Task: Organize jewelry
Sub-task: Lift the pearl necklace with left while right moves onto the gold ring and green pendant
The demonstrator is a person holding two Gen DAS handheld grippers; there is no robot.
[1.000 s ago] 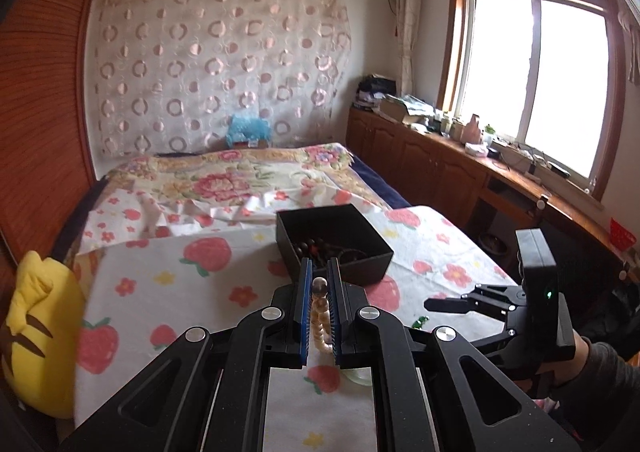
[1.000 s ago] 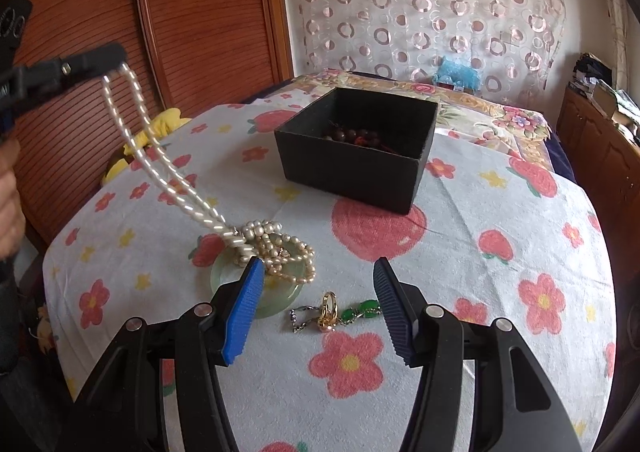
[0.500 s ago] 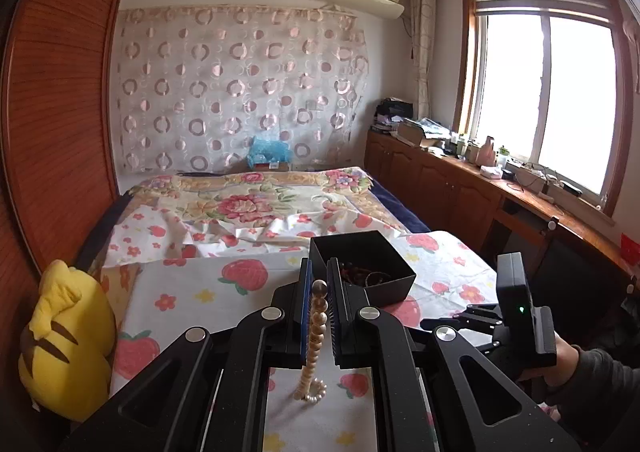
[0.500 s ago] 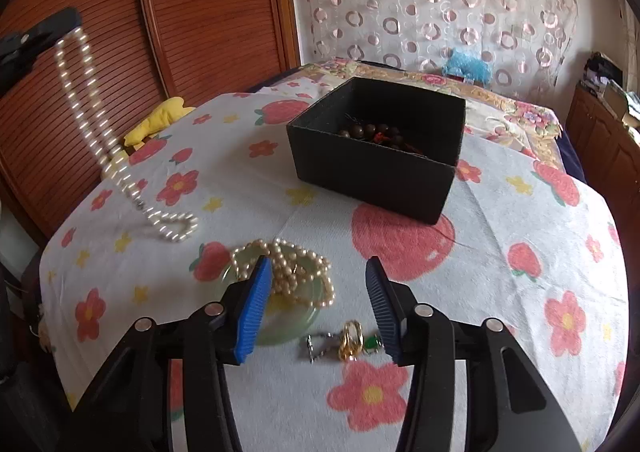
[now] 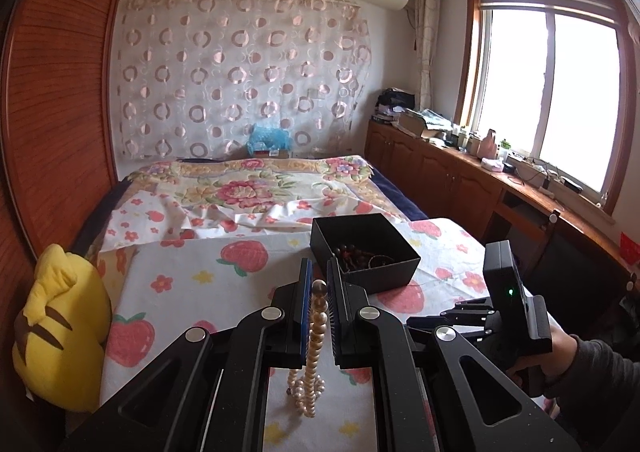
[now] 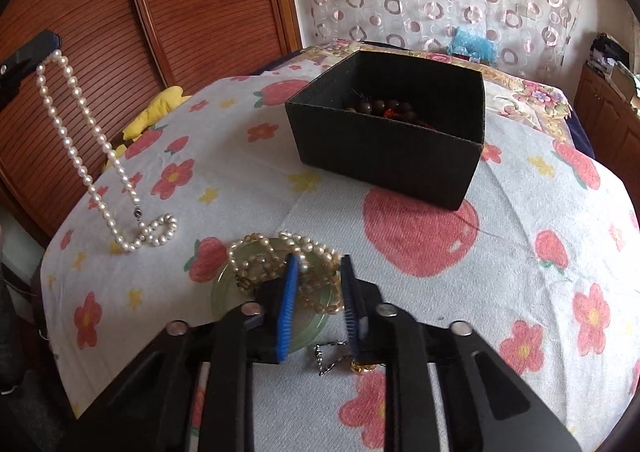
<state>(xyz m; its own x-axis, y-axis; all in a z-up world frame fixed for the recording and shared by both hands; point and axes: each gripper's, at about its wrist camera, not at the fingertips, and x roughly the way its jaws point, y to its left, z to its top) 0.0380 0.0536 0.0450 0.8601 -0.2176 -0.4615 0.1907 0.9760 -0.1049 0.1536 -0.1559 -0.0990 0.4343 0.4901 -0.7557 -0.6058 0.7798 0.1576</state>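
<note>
My left gripper (image 5: 319, 290) is shut on a white pearl necklace (image 5: 313, 348) and holds it high, its lower loop resting on the cloth; the necklace also shows in the right wrist view (image 6: 86, 156). A black box (image 6: 384, 132) holding dark brown beads (image 6: 380, 108) stands beyond. My right gripper (image 6: 318, 272) is low over a cream bead strand (image 6: 280, 256) lying on a green disc (image 6: 240, 292), jaws partly closed around the strand. A gold ring with a chain (image 6: 344, 362) lies under the right finger.
The table carries a white cloth with strawberries and flowers (image 6: 420, 228). A yellow plush (image 5: 60, 324) sits at the table's left edge. A bed (image 5: 248, 188) lies behind the table, with a wooden wardrobe on the left and cabinets under the window on the right.
My left gripper has lifted the pearl necklace higher, free of the pile. My right gripper has moved forward and down over the cream strand and narrowed its jaws.
</note>
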